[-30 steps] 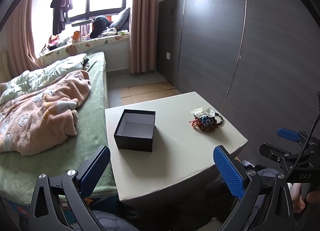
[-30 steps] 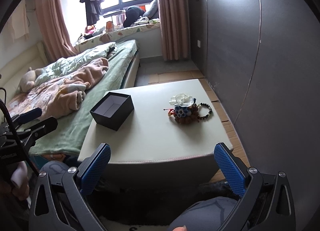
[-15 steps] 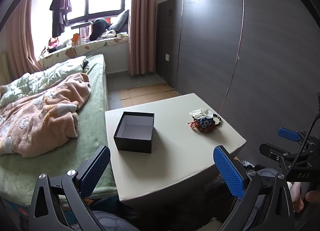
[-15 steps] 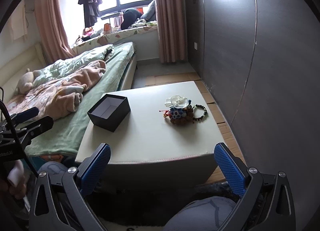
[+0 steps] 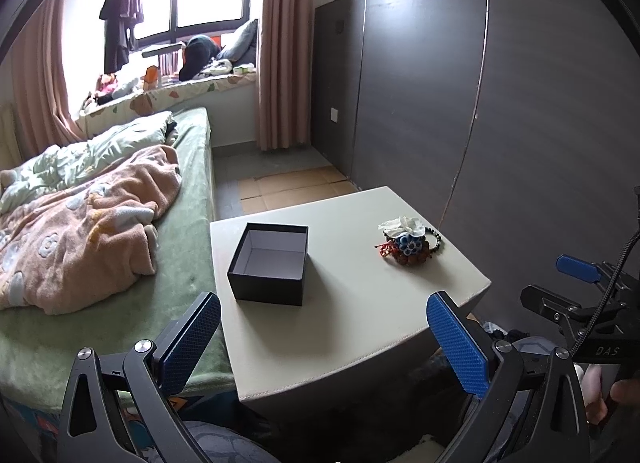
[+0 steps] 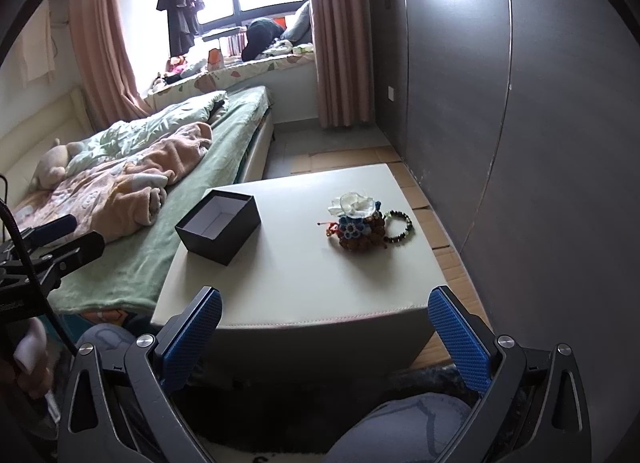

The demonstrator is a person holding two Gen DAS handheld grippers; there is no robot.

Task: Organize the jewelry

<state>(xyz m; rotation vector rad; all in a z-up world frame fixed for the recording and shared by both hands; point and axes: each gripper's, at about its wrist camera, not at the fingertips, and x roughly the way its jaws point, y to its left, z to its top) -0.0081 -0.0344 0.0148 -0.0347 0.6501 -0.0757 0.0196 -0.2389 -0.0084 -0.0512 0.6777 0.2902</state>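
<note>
Both views nearer table [image 5: 360, 315], box [image 5: 269, 261] w/ jewelry [image 6: 362, 225] apart

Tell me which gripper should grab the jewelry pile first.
Right, probably. In its view the jewelry pile lies nearly ahead of the open right gripper; the left gripper faces the empty black box, with the pile off to its right. Both hold nothing.

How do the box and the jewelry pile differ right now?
The box is a black, straight-sided, open container with nothing in it; the jewelry pile is a loose, multicoloured heap. The box sits nearer the bed, the jewelry pile nearer the wall. Both rest on the table, untouched.
</note>
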